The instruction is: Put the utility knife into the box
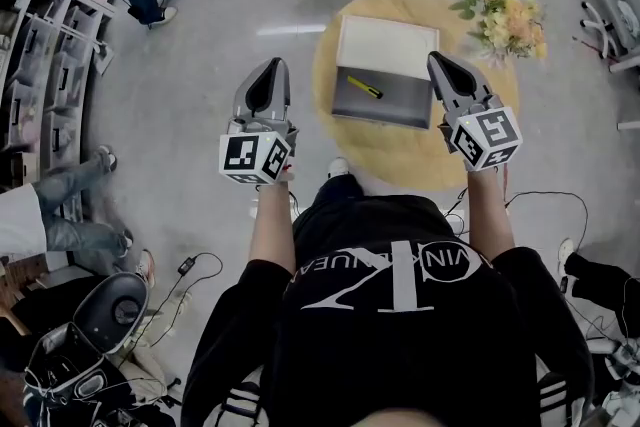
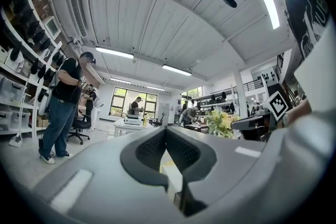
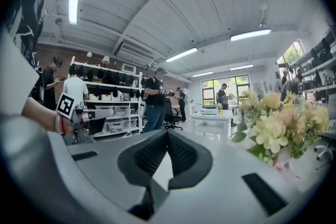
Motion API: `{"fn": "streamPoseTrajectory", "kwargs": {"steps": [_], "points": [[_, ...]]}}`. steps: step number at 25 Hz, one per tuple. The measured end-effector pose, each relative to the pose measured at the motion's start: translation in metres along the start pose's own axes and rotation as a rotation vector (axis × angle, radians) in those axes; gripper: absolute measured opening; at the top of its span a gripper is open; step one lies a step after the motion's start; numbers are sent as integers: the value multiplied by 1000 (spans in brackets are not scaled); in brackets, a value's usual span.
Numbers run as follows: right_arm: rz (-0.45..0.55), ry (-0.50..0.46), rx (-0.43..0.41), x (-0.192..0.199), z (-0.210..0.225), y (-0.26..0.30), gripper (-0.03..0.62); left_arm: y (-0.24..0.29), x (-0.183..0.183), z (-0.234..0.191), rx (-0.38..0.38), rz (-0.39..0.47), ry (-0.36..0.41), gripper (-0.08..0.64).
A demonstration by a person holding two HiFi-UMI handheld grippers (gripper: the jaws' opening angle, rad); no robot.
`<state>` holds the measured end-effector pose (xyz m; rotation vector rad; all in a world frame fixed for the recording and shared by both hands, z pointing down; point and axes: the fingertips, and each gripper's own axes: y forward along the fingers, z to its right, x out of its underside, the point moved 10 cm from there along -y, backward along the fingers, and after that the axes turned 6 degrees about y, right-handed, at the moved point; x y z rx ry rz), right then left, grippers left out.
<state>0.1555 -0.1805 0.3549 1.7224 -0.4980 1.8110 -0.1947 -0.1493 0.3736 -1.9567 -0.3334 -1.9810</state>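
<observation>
Two pairs of jaws pressed together, empty: left gripper (image 1: 273, 65) over the floor (image 1: 190, 85), right gripper (image 1: 438, 59) by the right edge of the box (image 1: 388, 42). Utility knife (image 1: 366, 87) lying on its grey half, possibly the lid, atop round table (image 1: 400, 165), near flowers (image 1: 505, 15).

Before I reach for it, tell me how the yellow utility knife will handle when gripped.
The utility knife looks slim and rigid, so it should probably lift without bending. It lies flat on the gray panel, so a push would likely slide it, not roll it.
</observation>
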Motion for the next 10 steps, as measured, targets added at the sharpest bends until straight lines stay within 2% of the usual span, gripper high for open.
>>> {"fn": "streamPoseTrajectory", "kwargs": {"steps": [10], "points": [[18,11,-3,-1,5,0,14,5,-1,1,-3,4,0,11]]}}
